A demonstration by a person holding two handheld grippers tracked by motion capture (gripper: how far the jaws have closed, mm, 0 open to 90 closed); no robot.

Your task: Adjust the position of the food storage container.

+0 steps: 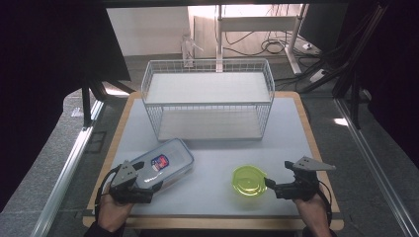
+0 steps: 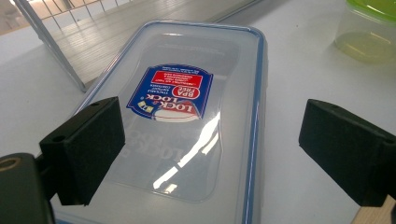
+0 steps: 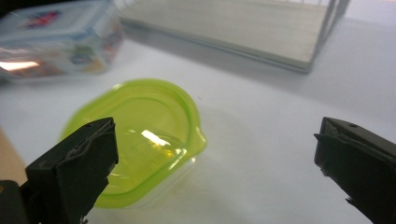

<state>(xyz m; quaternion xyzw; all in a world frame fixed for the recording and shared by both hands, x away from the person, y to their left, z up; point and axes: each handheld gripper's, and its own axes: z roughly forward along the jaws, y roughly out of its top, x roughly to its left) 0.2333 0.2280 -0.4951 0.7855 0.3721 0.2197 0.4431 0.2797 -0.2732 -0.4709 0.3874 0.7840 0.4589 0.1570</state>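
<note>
A clear rectangular food box (image 1: 163,163) with a blue-rimmed lid and a red and blue label lies at the front left of the table. My left gripper (image 1: 148,190) hovers just over its near end, open; in the left gripper view the box (image 2: 187,116) spreads below the two black pads (image 2: 88,149). A small round tub with a lime-green lid (image 1: 249,180) sits at the front right. My right gripper (image 1: 269,183) is at its right side, open, and the tub (image 3: 140,135) lies just ahead of the left pad (image 3: 77,172) in the right gripper view.
A white two-tier wire rack (image 1: 207,98) stands at the back middle of the table (image 1: 291,128), with its open front toward me. Its lower shelf (image 2: 93,42) is just beyond the food box. Bare table lies between the two containers.
</note>
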